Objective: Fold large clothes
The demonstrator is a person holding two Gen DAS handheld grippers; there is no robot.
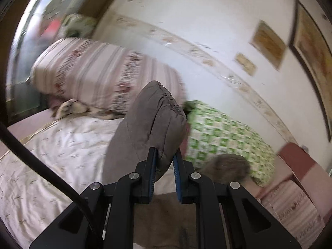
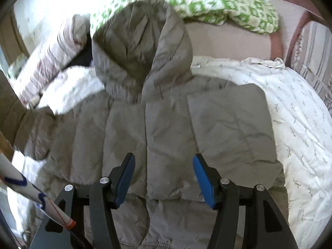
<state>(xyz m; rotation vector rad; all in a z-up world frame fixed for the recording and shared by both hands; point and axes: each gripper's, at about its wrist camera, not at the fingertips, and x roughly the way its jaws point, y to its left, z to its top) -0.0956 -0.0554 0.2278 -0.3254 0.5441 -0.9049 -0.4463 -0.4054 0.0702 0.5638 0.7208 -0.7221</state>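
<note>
A grey puffy hooded jacket (image 2: 170, 128) lies spread on a white bed cover (image 2: 300, 124), its hood (image 2: 143, 47) toward the pillows. In the left wrist view my left gripper (image 1: 165, 155) is shut on the jacket's sleeve cuff (image 1: 153, 120), which stands up between the blue pads, lifted above the bed. In the right wrist view my right gripper (image 2: 164, 161) stands open above the jacket's lower front, nothing between its fingers. The right sleeve is folded across the jacket body.
A green checked pillow (image 2: 207, 2) and a pink striped floral pillow (image 1: 93, 74) rest at the head of the bed. Framed pictures (image 1: 311, 47) hang on the white wall. A patterned sleeve (image 2: 31, 195) of a person shows at lower left.
</note>
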